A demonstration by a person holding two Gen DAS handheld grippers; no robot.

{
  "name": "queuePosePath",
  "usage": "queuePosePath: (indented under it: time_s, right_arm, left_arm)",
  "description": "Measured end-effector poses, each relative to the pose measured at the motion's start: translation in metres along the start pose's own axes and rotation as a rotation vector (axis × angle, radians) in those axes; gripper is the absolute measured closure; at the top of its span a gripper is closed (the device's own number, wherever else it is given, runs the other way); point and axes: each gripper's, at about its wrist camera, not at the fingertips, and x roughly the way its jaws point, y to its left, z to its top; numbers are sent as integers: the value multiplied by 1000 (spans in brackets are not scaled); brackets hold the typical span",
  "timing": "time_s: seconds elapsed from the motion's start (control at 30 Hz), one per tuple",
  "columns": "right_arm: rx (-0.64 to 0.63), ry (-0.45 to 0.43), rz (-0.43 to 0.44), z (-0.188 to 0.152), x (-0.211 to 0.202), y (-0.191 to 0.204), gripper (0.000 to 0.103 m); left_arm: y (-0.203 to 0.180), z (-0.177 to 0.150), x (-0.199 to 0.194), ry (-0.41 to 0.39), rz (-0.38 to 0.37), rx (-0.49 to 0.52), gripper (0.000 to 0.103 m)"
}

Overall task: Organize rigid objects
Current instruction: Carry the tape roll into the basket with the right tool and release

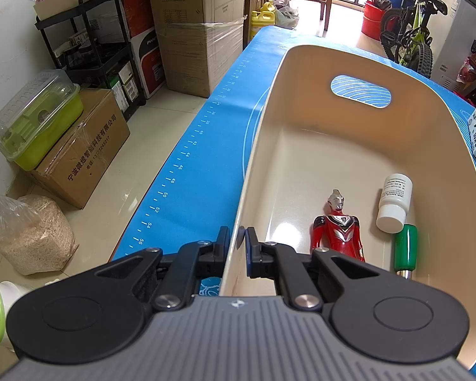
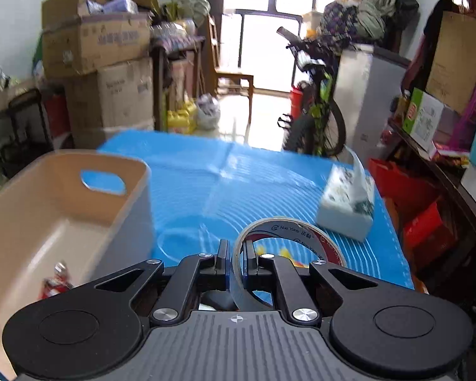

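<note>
The left gripper [image 1: 237,243] is pinched onto the near left wall of the beige plastic bin [image 1: 428,120], one finger outside the wall and one inside, the jaws narrow with the rim between them. Inside the bin, on its floor near the right wall, lie three things: a red and silver Ultraman figure [image 1: 338,227] on its back with the head pointing far, just to its right a white pill bottle [image 1: 394,201] on its side with the cap toward the near end, and nearer still a green-handled tool [image 1: 405,247] lying along the right wall. The bin's far wall has an oval handle cutout. The bin stands on a blue mat [image 1: 187,158] printed with a ruler scale along its left edge.

The right gripper [image 2: 236,262] is clamped across the band of a roll of clear packing tape [image 2: 290,233], one finger outside the ring and one inside it, the roll held above the mat to the right of the bin. This view is blurred. Farther right on the mat rests a tissue pack [image 2: 346,206], a sheet sticking up from its top. A bicycle [image 2: 317,108] stands beyond the far edge of the mat.
</note>
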Motion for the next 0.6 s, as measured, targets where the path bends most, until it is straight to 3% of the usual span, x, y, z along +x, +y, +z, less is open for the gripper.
queuePosePath:
  time_s: [0.33,0.6]
  right_arm:
    - [-11,-91,148,34,-26,51,84]
    - [-101,-30,255,31,-21,109,84]
  left_arm:
    - [0,0,0,-1,1,1,91]
    - [-1,0,0,-2,1,0,91]
